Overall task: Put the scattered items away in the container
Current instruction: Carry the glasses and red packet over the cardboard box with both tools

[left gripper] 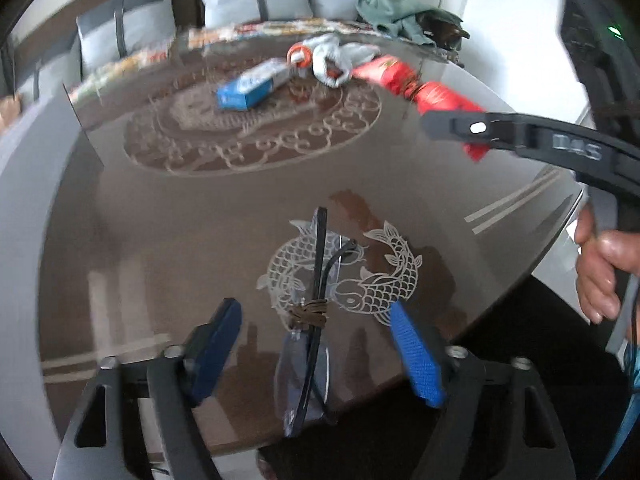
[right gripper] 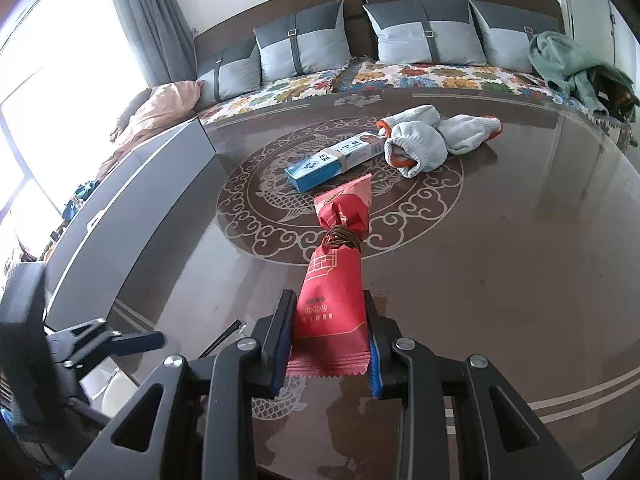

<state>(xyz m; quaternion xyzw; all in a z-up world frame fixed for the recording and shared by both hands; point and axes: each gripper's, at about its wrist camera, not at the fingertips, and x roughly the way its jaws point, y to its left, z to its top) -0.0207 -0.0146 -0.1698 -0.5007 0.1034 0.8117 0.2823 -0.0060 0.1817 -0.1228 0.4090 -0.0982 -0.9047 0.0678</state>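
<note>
While right gripper pinches red packet, left gripper spread over glasses, toothpaste box, gloves beyond.

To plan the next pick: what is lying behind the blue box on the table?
Behind the blue box lie white gloves with orange cuffs, touching its far end. What the gloves cover of the table cannot be seen.

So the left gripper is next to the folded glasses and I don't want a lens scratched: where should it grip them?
Probably at the brown cord wrap around the folded glasses, not the lenses. They lie lengthwise between the open left gripper, so come straight down from above and close across the narrow width. The cord bundles the arms there, giving the pads a firmer hold.
</note>
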